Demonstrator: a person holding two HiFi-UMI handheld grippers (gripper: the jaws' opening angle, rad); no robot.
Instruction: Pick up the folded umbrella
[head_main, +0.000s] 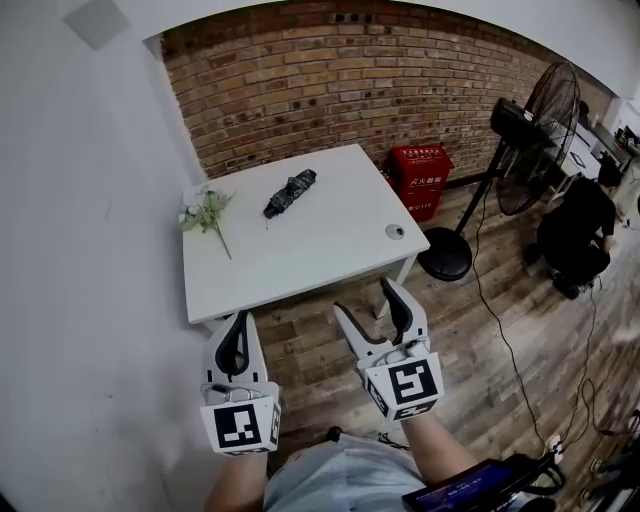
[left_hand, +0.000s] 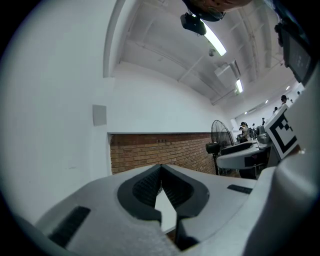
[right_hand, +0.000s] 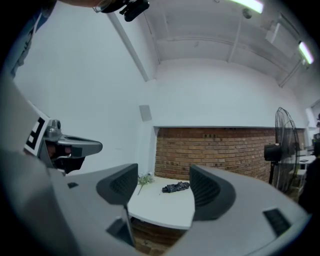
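The jaws of the left gripper (head_main: 240, 320) are clenched, their dark ribbed pads meeting at the tips with nothing between them. The jaws of the right gripper (head_main: 365, 297) are released and stand wide apart, also empty; between them the right gripper view shows only the far table and what lies on it. Both grippers are held out over the brown wooden plank floor (head_main: 480, 350), just short of the near edge of the white square table (head_main: 320, 255), the left one by the white wall (head_main: 90, 250) on the left.

The folded black umbrella (head_main: 290, 193) lies flat on the far half of the table, slanted, well apart from both grippers. To its left, near the table's left edge, lies a small sprig of white flowers with green leaves and a thin stem (head_main: 207, 212). A small round grey object (head_main: 395, 231) sits by the table's right edge.

Beyond the table stands a red brick wall (head_main: 350, 80). A red box with white print (head_main: 420, 180) stands on the floor at the table's far right, and a black pedestal fan (head_main: 540, 130) stands to the right of it. Farther right a person in dark clothes (head_main: 575, 235) crouches on the floor.
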